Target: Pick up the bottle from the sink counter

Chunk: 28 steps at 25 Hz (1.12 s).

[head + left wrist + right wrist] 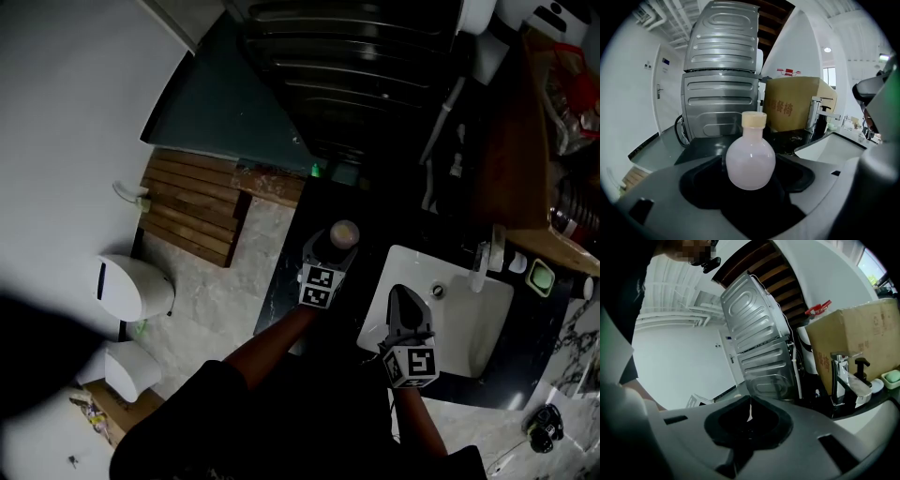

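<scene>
A round pale pink bottle [750, 161] with a cream cap stands upright on the dark counter [701, 147], left of the white sink. My left gripper [751, 182] is open around it, a jaw on each side with a gap to the glass. From the head view the bottle [344, 234] shows just past the left gripper [332, 247]. My right gripper [400, 298] hangs over the sink basin; its jaws meet with nothing between them, as the right gripper [750, 405] view also shows.
The white sink [473, 323] with its faucet [485, 255] lies right of the bottle. A steel washing machine [723, 93] and a cardboard box [798, 103] stand behind it. A green soap dish [541, 277] sits by the faucet. A wooden slat platform [192, 206] and toilet [131, 286] are on the floor left.
</scene>
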Each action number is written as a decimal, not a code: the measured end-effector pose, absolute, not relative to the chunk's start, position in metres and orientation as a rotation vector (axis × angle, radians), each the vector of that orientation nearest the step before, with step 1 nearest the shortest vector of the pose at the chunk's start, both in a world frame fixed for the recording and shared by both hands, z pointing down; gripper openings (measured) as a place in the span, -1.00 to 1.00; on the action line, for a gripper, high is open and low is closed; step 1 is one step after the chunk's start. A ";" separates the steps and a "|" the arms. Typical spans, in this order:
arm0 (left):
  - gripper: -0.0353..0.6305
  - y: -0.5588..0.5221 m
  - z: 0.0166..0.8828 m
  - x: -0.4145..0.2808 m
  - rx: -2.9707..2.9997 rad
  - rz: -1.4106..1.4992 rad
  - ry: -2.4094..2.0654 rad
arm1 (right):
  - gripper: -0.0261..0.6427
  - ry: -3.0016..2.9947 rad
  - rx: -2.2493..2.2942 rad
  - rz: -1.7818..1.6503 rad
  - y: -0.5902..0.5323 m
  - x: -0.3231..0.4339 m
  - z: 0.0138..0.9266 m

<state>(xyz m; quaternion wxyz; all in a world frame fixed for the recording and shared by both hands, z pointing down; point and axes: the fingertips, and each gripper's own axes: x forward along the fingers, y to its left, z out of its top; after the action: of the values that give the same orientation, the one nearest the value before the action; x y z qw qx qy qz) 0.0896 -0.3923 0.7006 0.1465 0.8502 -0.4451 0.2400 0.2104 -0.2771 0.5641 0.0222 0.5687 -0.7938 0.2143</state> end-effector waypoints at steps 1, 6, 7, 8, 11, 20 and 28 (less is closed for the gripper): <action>0.13 -0.393 0.701 0.090 2.446 0.698 -1.286 | -0.80 -2.452 1.760 0.670 -0.276 0.212 0.567; 0.16 -0.394 0.705 0.096 2.447 0.755 -1.263 | -0.80 -2.453 1.733 0.661 -0.273 0.207 0.570; 0.17 -0.396 0.705 0.098 2.455 0.768 -1.258 | -0.80 -2.452 1.735 0.663 -0.274 0.207 0.570; 0.17 -0.399 0.705 0.100 2.467 0.776 -1.255 | -0.80 -2.450 1.736 0.664 -0.274 0.207 0.570; 0.19 -0.407 0.706 0.108 2.488 0.776 -1.228 | -0.80 -2.443 1.733 0.659 -0.274 0.207 0.569; 0.22 -0.412 0.714 0.111 2.473 0.771 -1.242 | -0.80 -2.403 1.754 0.646 -0.270 0.225 0.571; 0.24 -0.408 0.714 0.105 2.455 0.766 -1.238 | -0.80 -2.431 1.753 0.586 -0.265 0.219 0.554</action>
<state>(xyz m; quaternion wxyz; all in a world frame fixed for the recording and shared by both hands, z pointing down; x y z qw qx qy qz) 0.1053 -0.4081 0.7136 0.1430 0.8513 -0.4292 0.2657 0.2191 -0.2654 0.5539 0.0441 0.5734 -0.7953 0.1918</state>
